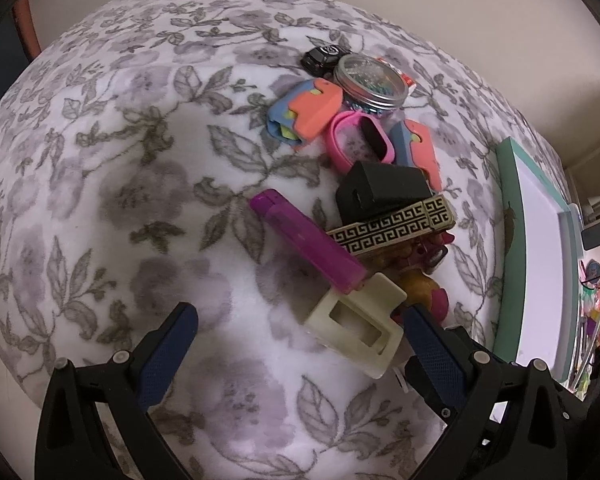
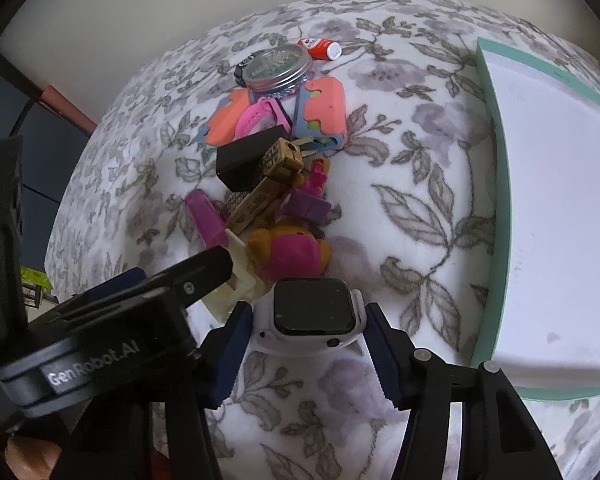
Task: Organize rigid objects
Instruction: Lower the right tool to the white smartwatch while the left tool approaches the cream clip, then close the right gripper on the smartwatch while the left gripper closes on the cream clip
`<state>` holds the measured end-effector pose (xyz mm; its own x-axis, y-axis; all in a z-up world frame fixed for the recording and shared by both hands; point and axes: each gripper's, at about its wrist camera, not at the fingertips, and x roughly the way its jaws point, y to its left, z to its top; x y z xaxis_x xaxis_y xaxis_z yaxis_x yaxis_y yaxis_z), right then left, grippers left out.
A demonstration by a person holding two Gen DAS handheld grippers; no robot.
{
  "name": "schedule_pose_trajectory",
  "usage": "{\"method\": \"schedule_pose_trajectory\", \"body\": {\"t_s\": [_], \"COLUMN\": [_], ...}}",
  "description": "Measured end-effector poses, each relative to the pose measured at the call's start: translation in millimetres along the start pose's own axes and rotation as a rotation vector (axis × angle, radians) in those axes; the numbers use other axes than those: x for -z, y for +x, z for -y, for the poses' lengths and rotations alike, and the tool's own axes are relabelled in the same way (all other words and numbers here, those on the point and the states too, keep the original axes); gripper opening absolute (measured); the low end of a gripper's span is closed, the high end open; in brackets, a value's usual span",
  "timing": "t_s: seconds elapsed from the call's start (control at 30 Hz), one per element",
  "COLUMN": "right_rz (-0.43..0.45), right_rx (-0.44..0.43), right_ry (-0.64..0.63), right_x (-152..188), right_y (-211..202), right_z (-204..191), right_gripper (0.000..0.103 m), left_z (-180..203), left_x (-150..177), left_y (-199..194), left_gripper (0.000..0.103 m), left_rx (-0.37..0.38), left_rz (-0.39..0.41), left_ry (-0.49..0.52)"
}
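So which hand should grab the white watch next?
Right. The right gripper already has its open fingers on either side of the white watch. The left gripper is open too, by the cream clip.

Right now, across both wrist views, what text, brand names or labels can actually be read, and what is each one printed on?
"GenRobot.AI": white lettering on the body of the left gripper, seen from the right wrist view.
Small red bottle: its label has print, too small and blurred to read.
Round tin: the lid shows a pattern or print, not legible.
Smartwatch: dark screen, no text showing.
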<state>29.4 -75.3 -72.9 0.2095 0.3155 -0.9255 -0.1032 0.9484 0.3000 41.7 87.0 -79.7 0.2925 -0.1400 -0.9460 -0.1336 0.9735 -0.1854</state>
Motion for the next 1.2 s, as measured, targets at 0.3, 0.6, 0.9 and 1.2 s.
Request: {"method": "schedule_pose_trajectory", "body": {"t_s": [0.3,0.6,0.9,1.2], "right_rz": [0.001,-0.008,-0.019,-0.006], "right_rx": [0.037,0.071,0.066,0.06], "right_ry": [0.053,0.08,0.078,0.07], "right_x": [1,7,7,8], "right_y": [-8,-12,-13,-16], "right_z": [17,28,28,28], "right_gripper": [0.06,0.06,0.06,0.06], "left_z": [9,29,47,37], "left_x": [0,-2,-7,0], "left_y": [17,29,34,18], "left_gripper": [0.084,0.078,0.051,0.04], "left_rx": [0.047,0.042,0.1,0.101], "left_rz": [-0.048,-0.06,-0.061,-0.058], "left_ry": [-0.002,0.028,0.049,0.015]}}
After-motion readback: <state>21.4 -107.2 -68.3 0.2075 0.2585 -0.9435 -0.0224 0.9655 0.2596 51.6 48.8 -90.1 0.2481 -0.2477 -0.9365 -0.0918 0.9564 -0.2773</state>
